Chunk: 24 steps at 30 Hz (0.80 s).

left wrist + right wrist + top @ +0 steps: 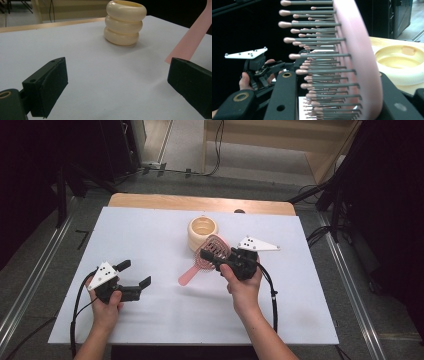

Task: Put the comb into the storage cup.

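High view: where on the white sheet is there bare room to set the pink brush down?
Bare sheet lies between the left gripper and the right gripper, and along the near edge of the white sheet. The far left corner is free too. It is crowded around the cream holder, beside the brush.

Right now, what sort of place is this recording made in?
Probably a lab or studio set up for recording, not a home: a table under a plain white sheet, dark stands and loose cables on the grey floor around it, and tracked grippers in both hands.
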Tool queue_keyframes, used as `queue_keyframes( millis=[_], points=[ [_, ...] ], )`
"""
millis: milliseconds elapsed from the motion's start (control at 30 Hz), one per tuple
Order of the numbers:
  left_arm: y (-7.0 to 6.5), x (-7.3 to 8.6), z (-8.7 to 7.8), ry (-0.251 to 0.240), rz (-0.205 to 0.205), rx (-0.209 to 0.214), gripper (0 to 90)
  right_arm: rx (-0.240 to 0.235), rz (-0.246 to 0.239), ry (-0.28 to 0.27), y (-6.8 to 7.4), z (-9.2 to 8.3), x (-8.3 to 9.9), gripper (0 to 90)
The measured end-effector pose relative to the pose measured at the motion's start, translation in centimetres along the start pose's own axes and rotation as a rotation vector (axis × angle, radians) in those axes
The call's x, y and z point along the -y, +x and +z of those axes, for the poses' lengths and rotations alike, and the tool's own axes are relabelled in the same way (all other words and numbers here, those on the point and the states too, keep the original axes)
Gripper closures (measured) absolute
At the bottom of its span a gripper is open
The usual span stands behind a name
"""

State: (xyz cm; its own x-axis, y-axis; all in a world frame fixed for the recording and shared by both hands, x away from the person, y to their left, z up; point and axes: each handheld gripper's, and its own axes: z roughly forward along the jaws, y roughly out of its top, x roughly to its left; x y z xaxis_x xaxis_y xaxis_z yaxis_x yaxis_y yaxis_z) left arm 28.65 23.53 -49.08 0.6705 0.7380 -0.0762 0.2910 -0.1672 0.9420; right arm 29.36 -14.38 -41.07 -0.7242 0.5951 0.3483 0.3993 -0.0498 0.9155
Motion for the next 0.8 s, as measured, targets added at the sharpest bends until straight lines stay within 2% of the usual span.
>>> queue_keyframes(
  millis=[100, 533, 800],
  points=[
    [-0.2, 0.0, 0.0, 0.004, 0.011, 0.0, 3.5, 0.008, 0.003, -0.001, -0.2, 0.0, -0.2, 59.6],
    [-0.2, 0.1, 0.2, 0.015, 0.005, 0.004, 3.5, 0.027, -0.015, -0.002, -0.7, 0.4, -1.5, 59.6],
    [-0.2, 0.1, 0.4, 0.026, 0.009, 0.0, 3.5, 0.035, -0.009, -0.009, -1.3, 0.5, -2.1, 59.7]
  ],
)
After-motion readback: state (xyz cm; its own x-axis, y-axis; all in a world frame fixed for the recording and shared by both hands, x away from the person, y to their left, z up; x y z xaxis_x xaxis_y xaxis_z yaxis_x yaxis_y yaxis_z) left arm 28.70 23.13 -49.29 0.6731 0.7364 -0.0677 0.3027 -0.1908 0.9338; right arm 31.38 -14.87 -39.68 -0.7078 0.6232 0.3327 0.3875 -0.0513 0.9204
